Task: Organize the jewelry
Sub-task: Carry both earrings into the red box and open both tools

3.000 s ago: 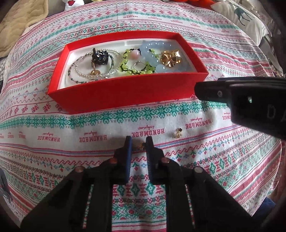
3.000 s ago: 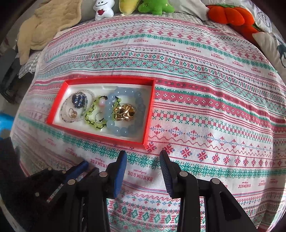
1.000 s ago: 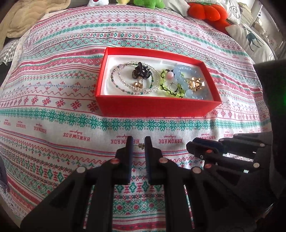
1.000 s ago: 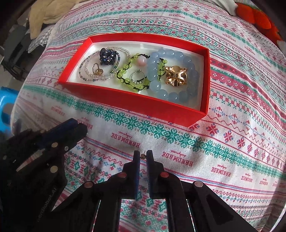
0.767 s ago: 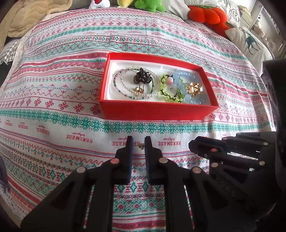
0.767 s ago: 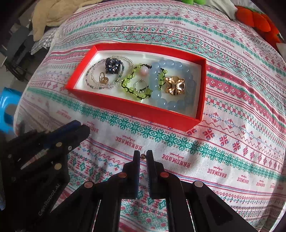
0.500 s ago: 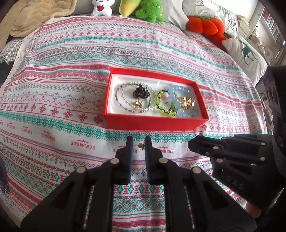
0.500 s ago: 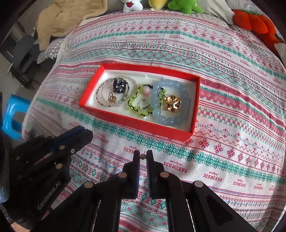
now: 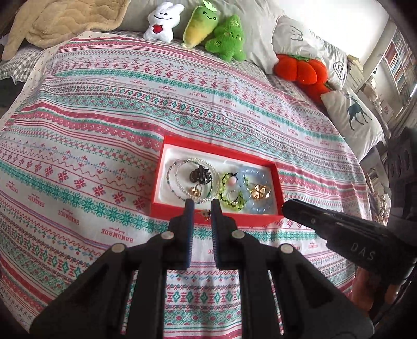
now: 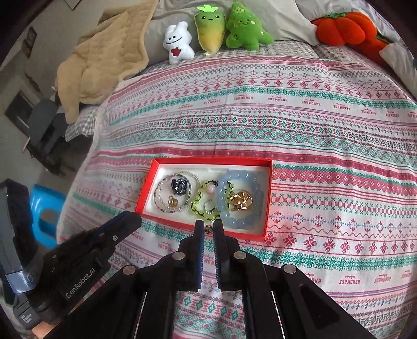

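A red jewelry box (image 9: 260, 222) (image 10: 268, 198) lies on the patterned bedspread. It holds clear bead bracelets (image 9: 182, 180), a dark flower piece (image 10: 179, 185), a green bead bracelet (image 10: 199, 202), a pale blue bead bracelet (image 10: 241, 221) and a gold clip (image 9: 260, 193). My left gripper (image 9: 202, 208) hangs above the cloth in front of the box, shut on a small gold earring (image 9: 206, 213). My right gripper (image 10: 208, 226) hovers beside it, shut on a second small earring (image 10: 208, 229). Each gripper's dark tip shows at the edge of the other's view.
Plush toys (image 9: 161, 24) (image 10: 211, 26) line the far edge of the bed, with an orange pumpkin plush (image 9: 299, 70) and pillows (image 9: 351, 114) at the right. A beige blanket (image 10: 104, 60) is heaped at the far left. A blue stool (image 10: 47, 213) stands off the bed's left side.
Both grippers have risen from the cloth, each keeping its earring. The box now looks smaller and farther below, and the plush toys have come into view.
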The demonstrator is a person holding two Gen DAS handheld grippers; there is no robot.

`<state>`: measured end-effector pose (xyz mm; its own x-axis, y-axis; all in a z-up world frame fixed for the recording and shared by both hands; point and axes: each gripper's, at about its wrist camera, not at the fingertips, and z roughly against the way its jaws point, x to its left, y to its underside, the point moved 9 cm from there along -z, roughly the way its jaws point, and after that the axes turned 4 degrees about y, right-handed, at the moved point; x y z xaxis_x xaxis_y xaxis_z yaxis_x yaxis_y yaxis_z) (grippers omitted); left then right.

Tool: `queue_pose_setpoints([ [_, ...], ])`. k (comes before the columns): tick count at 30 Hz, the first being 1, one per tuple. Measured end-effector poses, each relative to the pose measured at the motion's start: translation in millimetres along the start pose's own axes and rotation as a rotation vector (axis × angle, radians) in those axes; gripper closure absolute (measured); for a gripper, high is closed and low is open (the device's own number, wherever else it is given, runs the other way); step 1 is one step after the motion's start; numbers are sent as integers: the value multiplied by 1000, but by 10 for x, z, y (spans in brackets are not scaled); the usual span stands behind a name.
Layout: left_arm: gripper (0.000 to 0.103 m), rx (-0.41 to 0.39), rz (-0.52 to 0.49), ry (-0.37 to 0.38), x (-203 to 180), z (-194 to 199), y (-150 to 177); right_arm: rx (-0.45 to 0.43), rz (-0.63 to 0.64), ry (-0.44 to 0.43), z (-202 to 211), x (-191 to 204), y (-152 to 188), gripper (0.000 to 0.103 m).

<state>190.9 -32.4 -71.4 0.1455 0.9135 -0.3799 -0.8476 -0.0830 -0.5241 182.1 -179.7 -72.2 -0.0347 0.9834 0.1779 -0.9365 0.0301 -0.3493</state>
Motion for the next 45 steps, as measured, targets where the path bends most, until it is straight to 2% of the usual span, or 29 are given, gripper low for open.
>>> queue_pose_setpoints([
  [6,89,-3,10,2,-59,-97,-36,-23,-20,-6,-96,34,-34,96],
  [22,89,13,29,-5,-59,-332,-86,-4,-103,-9,-399,-21,-85,95],
  [28,89,8,36,8,-96,-351,-115,-23,-123,-24,-378,-3,-131,95],
  [35,89,-2,27,-18,-59,-306,-105,-22,-131,-16,-346,-63,-137,94],
  [39,88,-8,-10,-61,-24,-252,-71,-28,-83,24,-313,-56,-125,83],
  [42,83,-16,-48,-105,11,-203,-38,-31,-44,51,-276,-36,-104,82],
  [44,76,-30,-57,-132,41,-152,-17,-33,-22,65,-247,-20,-78,76],
  [45,73,-36,-56,-140,53,-128,-2,-33,-15,68,-237,-13,-66,70],
])
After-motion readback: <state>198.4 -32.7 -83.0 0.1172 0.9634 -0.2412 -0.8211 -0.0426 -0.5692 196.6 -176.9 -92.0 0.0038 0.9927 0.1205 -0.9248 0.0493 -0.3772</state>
